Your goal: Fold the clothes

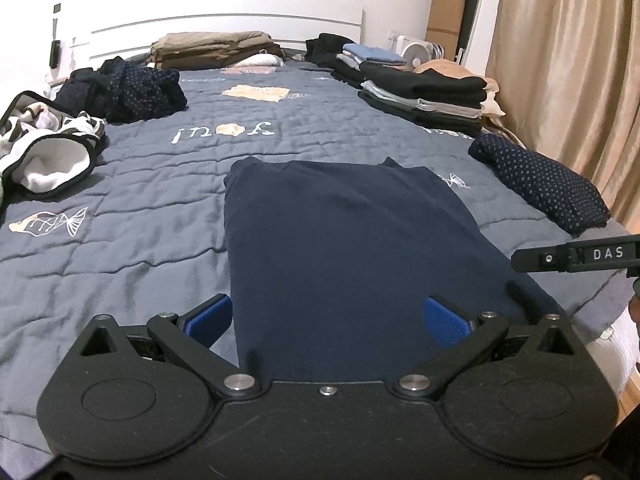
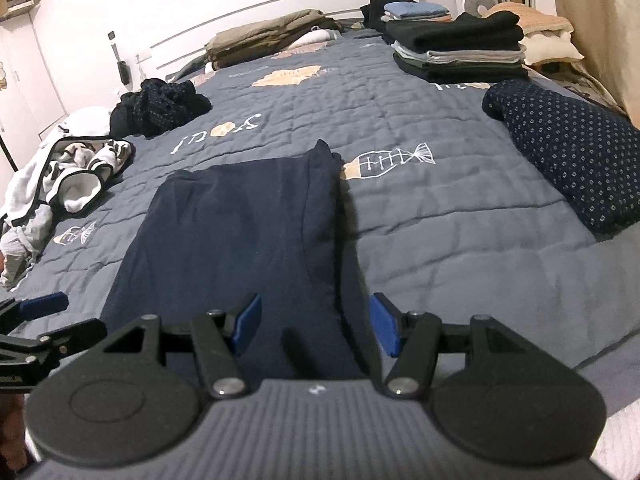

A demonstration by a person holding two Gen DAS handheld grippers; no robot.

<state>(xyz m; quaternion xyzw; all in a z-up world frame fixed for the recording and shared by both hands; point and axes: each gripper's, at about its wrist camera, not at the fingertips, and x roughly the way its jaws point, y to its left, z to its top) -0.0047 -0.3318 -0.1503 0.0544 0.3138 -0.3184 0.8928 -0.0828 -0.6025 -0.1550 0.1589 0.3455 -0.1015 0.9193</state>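
**Two open grippers poised over a navy garment on a bed**

A dark navy garment, folded lengthwise into a long flat panel, lies on a grey-blue quilted bedspread printed with white and tan fish motifs. Its near end runs under both grippers and its far end points toward the white headboard.

The left gripper, black with blue ribbed pads, has its jaws spread wide. The garment's near end sits between them: the left pad is at the fabric's left edge and the right pad is over the cloth. Whether either pad touches the fabric cannot be told. The gripper tilts downward toward the bed.

The right gripper also has its jaws apart, less widely. It straddles the garment's right-hand edge, where the fabric forms a thicker doubled strip; the left pad is over the cloth and the right pad is over bare quilt just beside it. Nothing is pinched. It, too, angles downward. The two grippers sit side by side, each showing at the edge of the other's view.

Elsewhere on the bed: a folded navy cloth with small pale dots lies to the right, a stack of folded black and grey clothes behind it, and a crumpled white and black-trimmed heap to the left.
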